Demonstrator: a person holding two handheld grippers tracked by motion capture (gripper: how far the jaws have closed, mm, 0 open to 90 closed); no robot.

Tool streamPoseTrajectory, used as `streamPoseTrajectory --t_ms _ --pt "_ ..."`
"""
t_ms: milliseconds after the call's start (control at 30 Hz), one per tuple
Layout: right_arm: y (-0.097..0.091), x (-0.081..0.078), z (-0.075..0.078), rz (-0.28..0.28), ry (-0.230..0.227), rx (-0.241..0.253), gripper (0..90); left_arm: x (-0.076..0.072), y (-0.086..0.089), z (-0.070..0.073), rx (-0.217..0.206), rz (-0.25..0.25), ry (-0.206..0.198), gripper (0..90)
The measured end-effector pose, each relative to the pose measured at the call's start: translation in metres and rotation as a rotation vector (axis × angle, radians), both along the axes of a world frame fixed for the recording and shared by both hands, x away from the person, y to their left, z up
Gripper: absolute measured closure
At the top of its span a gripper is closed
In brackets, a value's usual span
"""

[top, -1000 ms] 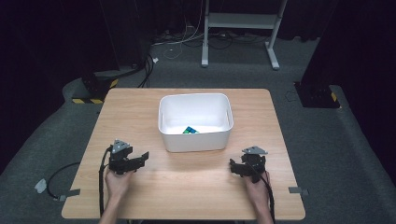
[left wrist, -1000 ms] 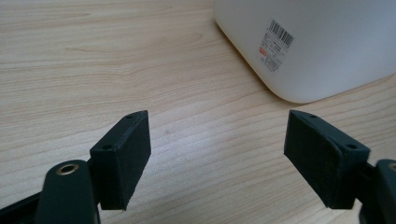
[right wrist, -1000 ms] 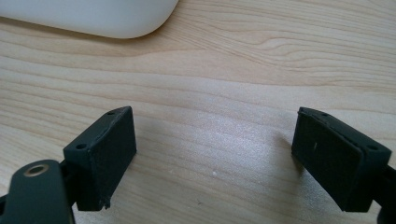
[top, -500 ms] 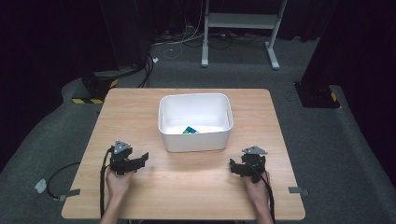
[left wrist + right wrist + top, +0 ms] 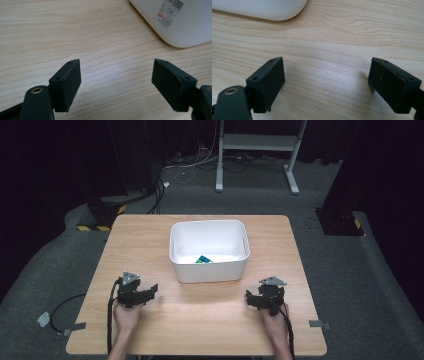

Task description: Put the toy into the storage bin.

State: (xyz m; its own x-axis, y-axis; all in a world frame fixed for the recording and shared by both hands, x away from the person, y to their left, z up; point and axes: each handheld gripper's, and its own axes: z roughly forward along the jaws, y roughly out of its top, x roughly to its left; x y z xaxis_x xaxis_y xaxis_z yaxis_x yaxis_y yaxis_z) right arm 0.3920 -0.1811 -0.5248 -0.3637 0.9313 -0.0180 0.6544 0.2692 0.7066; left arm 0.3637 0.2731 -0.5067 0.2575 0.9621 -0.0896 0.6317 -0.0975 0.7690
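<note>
Bin (image 5: 209, 269) is light, so with both my grippers, left (image 5: 150, 292) and right (image 5: 248, 300), wide and empty, I risk shoving it and jolting the cube (image 5: 203, 259).

Two forearms come in from the near edge of the scene, well apart, each hand wrapped round a gripper. The left hand (image 5: 126, 316) holds the left gripper (image 5: 150, 291) at the near left, its jaws pointing right and a little away. The right hand (image 5: 274, 317) holds the right gripper (image 5: 248, 300) at the near right, its jaws pointing left. Both grippers sit low, jaws spread apart with nothing between them. A black cable trails back along each forearm
</note>
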Motion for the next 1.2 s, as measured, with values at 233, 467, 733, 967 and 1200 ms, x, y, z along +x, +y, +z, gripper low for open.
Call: streamPoseTrajectory --t_ms 233,467,733,967,1200 --pt "0.0 0.0 0.0 0.0 0.0 0.0 13.5 0.001 0.0 -0.002 0.018 0.01 0.003 23.8" --pt "0.0 0.0 0.0 -0.001 0.0 0.0 13.5 0.003 -0.003 -0.005 0.05 0.016 0.01 23.9" --pt "0.0 0.0 0.0 -0.001 0.0 0.001 13.5 0.004 -0.003 -0.006 0.083 0.029 0.006 23.9" --pt "0.0 0.0 0.0 -0.001 0.0 0.0 13.5 0.004 -0.002 -0.011 0.098 0.035 0.013 23.8" --pt "0.0 0.0 0.0 -0.001 0.0 0.0 13.5 0.003 0.0 -0.02 0.1 0.047 0.029 23.8"
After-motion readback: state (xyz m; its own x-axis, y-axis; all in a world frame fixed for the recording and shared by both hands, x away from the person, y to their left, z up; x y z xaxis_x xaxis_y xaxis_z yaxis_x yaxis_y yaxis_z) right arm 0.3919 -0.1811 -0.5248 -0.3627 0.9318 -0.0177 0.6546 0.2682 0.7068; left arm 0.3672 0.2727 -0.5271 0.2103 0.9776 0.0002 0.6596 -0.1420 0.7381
